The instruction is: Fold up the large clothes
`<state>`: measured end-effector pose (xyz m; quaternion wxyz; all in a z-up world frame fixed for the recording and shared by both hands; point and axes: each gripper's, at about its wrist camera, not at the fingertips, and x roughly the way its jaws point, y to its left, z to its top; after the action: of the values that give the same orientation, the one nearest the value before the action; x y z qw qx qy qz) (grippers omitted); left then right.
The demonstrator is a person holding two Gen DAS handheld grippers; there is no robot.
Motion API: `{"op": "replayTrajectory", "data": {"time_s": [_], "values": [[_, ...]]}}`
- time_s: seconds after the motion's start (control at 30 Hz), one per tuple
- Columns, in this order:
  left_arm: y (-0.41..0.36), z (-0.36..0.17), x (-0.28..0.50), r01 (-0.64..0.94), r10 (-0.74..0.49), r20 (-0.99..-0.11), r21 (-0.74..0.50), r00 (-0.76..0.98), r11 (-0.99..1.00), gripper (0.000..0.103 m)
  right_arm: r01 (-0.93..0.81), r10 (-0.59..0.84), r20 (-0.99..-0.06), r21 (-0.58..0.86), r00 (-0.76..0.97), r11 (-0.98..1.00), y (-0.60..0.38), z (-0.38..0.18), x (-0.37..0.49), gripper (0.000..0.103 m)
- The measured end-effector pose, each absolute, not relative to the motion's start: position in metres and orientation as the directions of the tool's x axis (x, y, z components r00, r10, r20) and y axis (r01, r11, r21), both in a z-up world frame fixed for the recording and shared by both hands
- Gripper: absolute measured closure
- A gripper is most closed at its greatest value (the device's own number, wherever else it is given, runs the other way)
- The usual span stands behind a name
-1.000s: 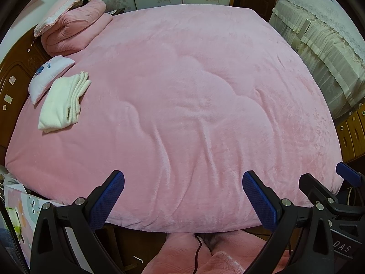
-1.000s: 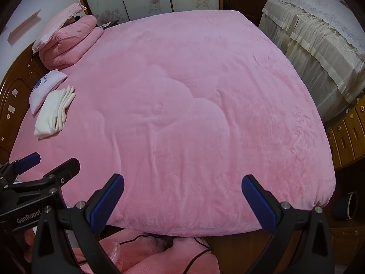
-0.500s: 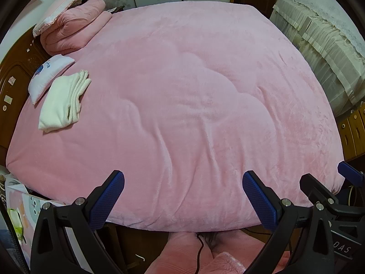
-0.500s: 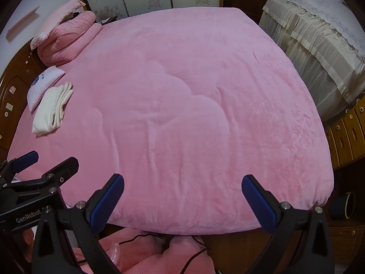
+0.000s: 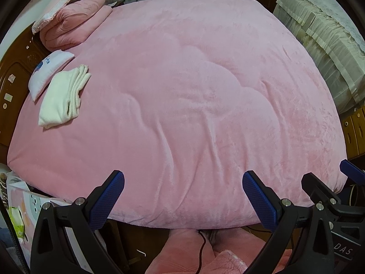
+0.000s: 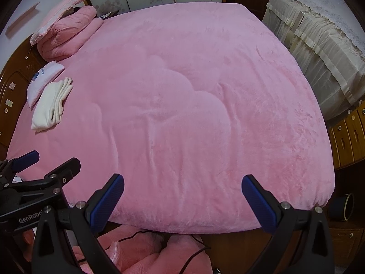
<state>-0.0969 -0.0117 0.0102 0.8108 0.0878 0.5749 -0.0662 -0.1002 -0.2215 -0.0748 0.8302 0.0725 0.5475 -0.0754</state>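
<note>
A folded cream-white garment (image 5: 62,99) lies at the left side of a bed covered by a pink fleece blanket (image 5: 182,91); it also shows in the right wrist view (image 6: 51,105) on the blanket (image 6: 194,102). My left gripper (image 5: 182,196) is open and empty above the blanket's near edge. My right gripper (image 6: 182,198) is open and empty beside it, to its right. Each gripper shows at the edge of the other's view.
A small white pillow (image 5: 49,73) and a rolled pink quilt (image 5: 73,22) lie by the wooden headboard at left. A lace-covered cabinet (image 5: 326,45) and wooden drawers (image 6: 349,134) stand at right. Pink-clad legs and a black cable (image 5: 200,246) are below.
Both views have shifted slightly forward and up over the bed. Both grippers stay open and empty.
</note>
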Motion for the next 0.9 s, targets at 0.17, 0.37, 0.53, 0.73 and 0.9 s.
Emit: {"op": "replayTrajectory", "data": {"time_s": [0.17, 0.37, 0.53, 0.73, 0.9], "values": [[-0.0148, 0.0086, -0.0952, 0.205, -0.005, -0.946, 0.065, 0.324, 0.977, 0.001, 0.203, -0.045, -0.924, 0.036, 0.381, 0.978, -0.2221, -0.0759, -0.0967, 0.000], [-0.0145, 0.0083, -0.0947, 0.204, -0.003, -0.946, 0.066, 0.323, 0.977, 0.001, 0.202, -0.044, -0.925, 0.036, 0.377, 0.979, -0.2230, -0.0774, -0.0958, 0.000], [-0.0147, 0.0085, -0.0947, 0.201, -0.002, -0.946, 0.066, 0.323, 0.977, 0.001, 0.202, -0.043, -0.925, 0.037, 0.377, 0.979, -0.2224, -0.0775, -0.0959, 0.000], [-0.0131, 0.0081, -0.0938, 0.205, -0.004, -0.947, 0.065, 0.322, 0.977, 0.001, 0.204, -0.045, -0.925, 0.036, 0.377, 0.978, -0.2207, -0.0773, -0.0964, 0.000], [-0.0132, 0.0082, -0.0939, 0.205, -0.004, -0.946, 0.067, 0.324, 0.976, 0.001, 0.201, -0.044, -0.925, 0.036, 0.377, 0.979, -0.2217, -0.0779, -0.0960, 0.000]]}}
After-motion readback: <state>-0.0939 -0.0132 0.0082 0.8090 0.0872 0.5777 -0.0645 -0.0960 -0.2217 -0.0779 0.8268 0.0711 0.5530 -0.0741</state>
